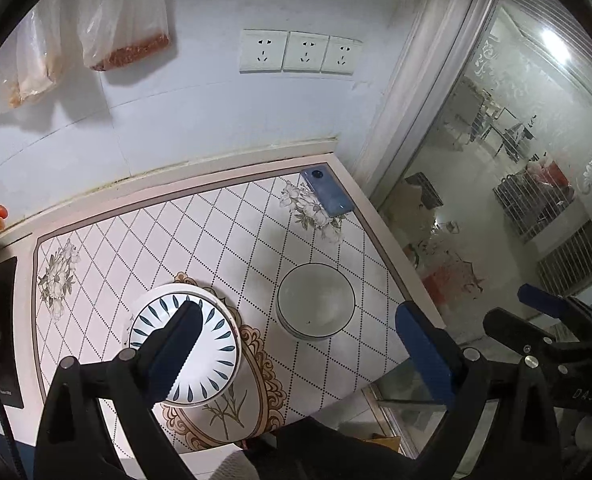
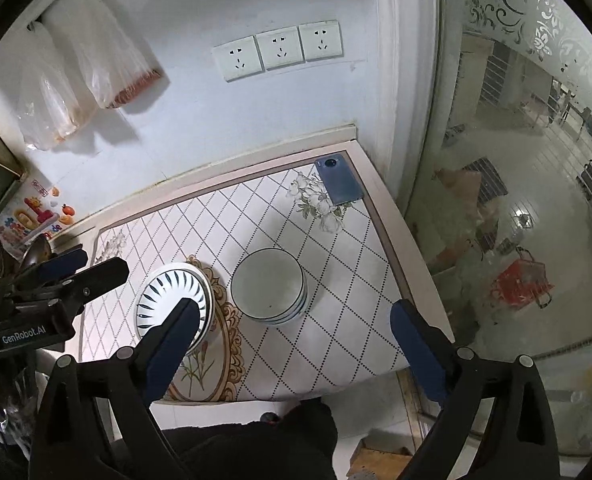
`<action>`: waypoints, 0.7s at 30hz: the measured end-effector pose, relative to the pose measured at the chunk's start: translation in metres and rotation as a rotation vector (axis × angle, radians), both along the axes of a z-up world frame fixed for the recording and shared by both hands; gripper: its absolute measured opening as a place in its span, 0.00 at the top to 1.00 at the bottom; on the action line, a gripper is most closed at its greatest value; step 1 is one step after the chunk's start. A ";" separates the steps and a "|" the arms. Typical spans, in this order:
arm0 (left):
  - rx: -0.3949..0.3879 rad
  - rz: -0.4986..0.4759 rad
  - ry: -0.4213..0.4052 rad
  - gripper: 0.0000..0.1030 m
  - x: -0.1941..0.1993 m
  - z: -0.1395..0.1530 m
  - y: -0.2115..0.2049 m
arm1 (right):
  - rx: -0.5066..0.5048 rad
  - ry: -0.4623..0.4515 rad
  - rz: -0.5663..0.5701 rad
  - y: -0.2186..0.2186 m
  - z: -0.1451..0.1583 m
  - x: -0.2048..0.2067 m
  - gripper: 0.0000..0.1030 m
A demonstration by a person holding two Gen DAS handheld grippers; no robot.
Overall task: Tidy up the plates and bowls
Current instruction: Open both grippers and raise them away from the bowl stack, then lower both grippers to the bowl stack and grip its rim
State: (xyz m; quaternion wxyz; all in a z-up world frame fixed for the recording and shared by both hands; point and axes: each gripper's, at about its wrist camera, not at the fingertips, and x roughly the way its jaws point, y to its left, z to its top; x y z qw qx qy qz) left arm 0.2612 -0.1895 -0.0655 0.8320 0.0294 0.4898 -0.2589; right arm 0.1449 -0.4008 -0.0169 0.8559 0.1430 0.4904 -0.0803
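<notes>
Both claws hang side by side with fingers spread wide — left claw (image 1: 299, 344), right claw (image 2: 296, 340).

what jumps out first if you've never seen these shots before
The leaf-patterned plates stacked near the front left of the tiled mat, with the stacked bowls just to their right. Both the left gripper and right gripper hang wide open above them, holding nothing. A blue phone lies at the mat's far right corner, below three sockets.
</notes>
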 end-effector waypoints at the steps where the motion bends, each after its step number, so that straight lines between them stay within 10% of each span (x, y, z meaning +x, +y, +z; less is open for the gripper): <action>1: 0.004 0.001 0.002 0.04 0.001 -0.001 -0.002 | 0.011 -0.001 0.000 -0.001 -0.001 0.001 0.05; 12: 0.006 0.043 0.170 0.04 0.048 -0.071 -0.018 | 0.180 0.082 0.033 -0.027 -0.063 0.044 0.04; 21: -0.021 0.101 0.500 0.04 0.102 -0.179 -0.027 | 0.464 0.202 0.001 -0.058 -0.171 0.082 0.04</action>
